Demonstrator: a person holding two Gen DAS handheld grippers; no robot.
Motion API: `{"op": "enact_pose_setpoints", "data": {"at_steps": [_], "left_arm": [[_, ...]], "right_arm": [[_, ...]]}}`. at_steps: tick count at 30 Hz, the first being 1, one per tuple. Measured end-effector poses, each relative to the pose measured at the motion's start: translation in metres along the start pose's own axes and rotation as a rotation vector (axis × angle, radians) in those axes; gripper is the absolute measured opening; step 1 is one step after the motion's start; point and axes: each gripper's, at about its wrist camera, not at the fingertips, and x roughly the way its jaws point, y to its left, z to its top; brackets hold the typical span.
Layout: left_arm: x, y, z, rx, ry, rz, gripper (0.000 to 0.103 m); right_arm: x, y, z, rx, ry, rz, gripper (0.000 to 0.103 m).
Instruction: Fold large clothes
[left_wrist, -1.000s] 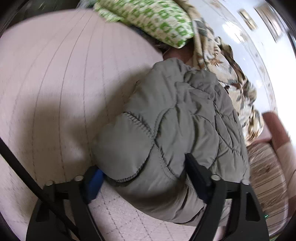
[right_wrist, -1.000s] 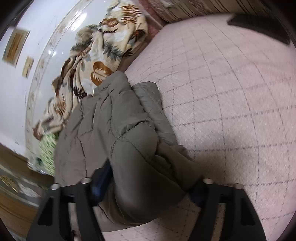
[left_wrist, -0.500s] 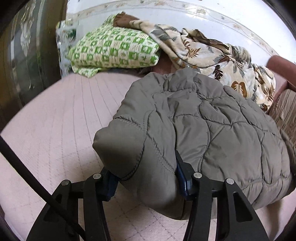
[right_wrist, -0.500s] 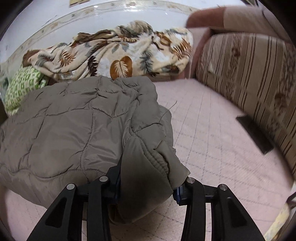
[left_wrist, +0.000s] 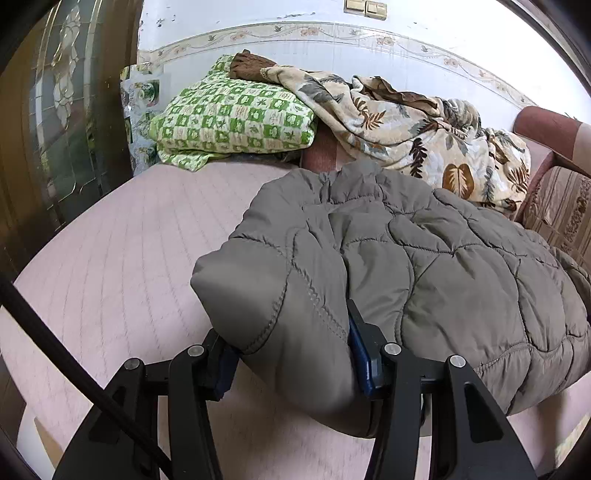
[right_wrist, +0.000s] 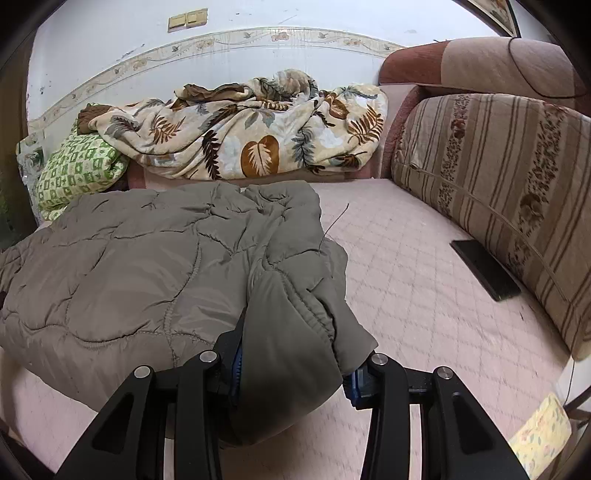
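Jacket (left_wrist: 424, 266), a grey quilted one, is lying bunched on the pink quilted sofa seat (left_wrist: 122, 266), its near corners lifting off the fabric. Behind it, a leaf-print blanket (right_wrist: 258, 129) is slumping along the back edge of the seat, and a green checked pillow (left_wrist: 236, 122) is sitting at the left end beside a dark glazed door (left_wrist: 55, 122). A striped back cushion (right_wrist: 498, 177) is bounding the right side, with a flat black object (right_wrist: 484, 269) lying against its foot, well apart from the jacket.

The left gripper (left_wrist: 291, 354) is pinching a puffed corner of the jacket, its blue pads pressing into both sides of the fold. The right gripper (right_wrist: 295, 362) is clamping the opposite corner, a cuffed sleeve end, the same way. Both pairs of jaws have just been closing on the cloth.

Open seat is showing to the left of the jacket and between it and the striped cushion; the blanket is crowding the far edge.
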Motion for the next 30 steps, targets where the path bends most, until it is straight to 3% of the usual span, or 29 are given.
{"op": "enact_pose_setpoints", "data": {"at_steps": [10, 13, 17, 19, 23, 28, 30], "left_arm": [[-0.006, 0.005, -0.032, 0.038, 0.01, -0.003, 0.053], [-0.003, 0.009, -0.034, 0.01, 0.02, -0.022, 0.055], [0.001, 0.018, -0.034, -0.034, 0.044, -0.051, 0.062], [0.001, 0.026, -0.032, -0.064, 0.074, -0.084, 0.065], [0.0, 0.048, -0.03, -0.162, 0.107, -0.132, 0.079], [-0.015, 0.073, -0.022, -0.23, 0.026, -0.077, 0.08], [-0.021, 0.078, -0.02, -0.245, -0.021, 0.011, 0.08]], "right_arm": [[0.004, -0.011, -0.026, 0.053, 0.08, 0.025, 0.046], [0.016, -0.022, -0.032, 0.13, 0.134, 0.061, 0.053], [0.026, -0.052, -0.04, 0.316, 0.2, 0.137, 0.078], [0.024, -0.069, -0.045, 0.415, 0.211, 0.198, 0.079], [0.015, -0.085, -0.051, 0.498, 0.209, 0.254, 0.08], [0.0, -0.101, -0.056, 0.554, 0.188, 0.247, 0.081], [-0.006, -0.105, -0.054, 0.553, 0.166, 0.199, 0.081]]}}
